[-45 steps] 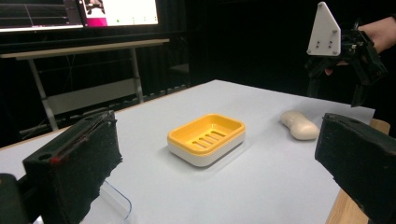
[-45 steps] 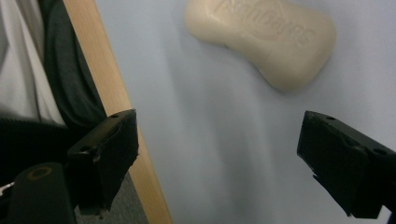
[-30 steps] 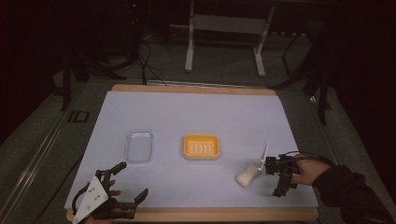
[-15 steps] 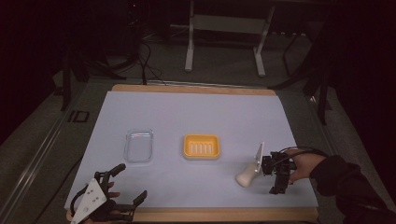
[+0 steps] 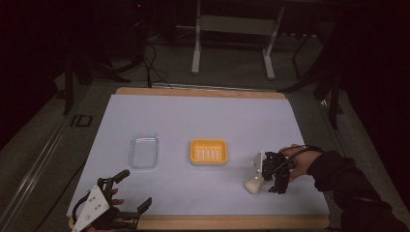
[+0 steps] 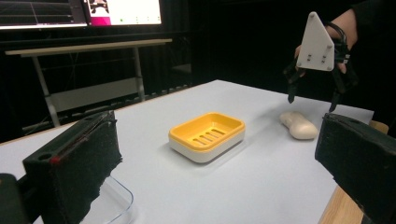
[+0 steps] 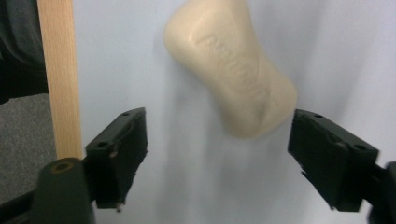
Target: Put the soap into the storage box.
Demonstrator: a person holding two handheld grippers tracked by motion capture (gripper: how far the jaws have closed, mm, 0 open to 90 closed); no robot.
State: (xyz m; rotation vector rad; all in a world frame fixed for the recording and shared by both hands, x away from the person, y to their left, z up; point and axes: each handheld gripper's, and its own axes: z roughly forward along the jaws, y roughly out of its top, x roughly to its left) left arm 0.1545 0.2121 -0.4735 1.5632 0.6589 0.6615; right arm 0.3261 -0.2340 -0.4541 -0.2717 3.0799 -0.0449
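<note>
Since a second ago, my right gripper (image 5: pixel 270 180) has slid left across the sheet toward the soap bar (image 5: pixel 253 184), and its jaws have just been closing in from their widest, with nothing between the pads so far. They stand apart now, pointing down over the table, and in the right gripper view the soap bar (image 7: pixel 232 66) lies ahead of the fingertips (image 7: pixel 122 154), its nearer rounded end about level with the pads but touching neither.

That bar sits on the white sheet (image 5: pixel 203 116) at the near right, well apart from the yellow soap dish (image 5: pixel 209 152) to its left. From the left gripper view its long axis runs roughly along the line from the dish toward the right edge, and in the right gripper view it lies slanted across the gap rather than square to it. I judge that the grip turns on this: the bar is just left of the fingers and my right hand is by far the nearer, so I need a little more travel and perhaps a small wrist turn to bring the pads across the narrow waist.

My left gripper (image 5: pixel 133 192) rests at the near left corner, jaws wide open and empty, beside the clear lid (image 5: pixel 144 151).
</note>
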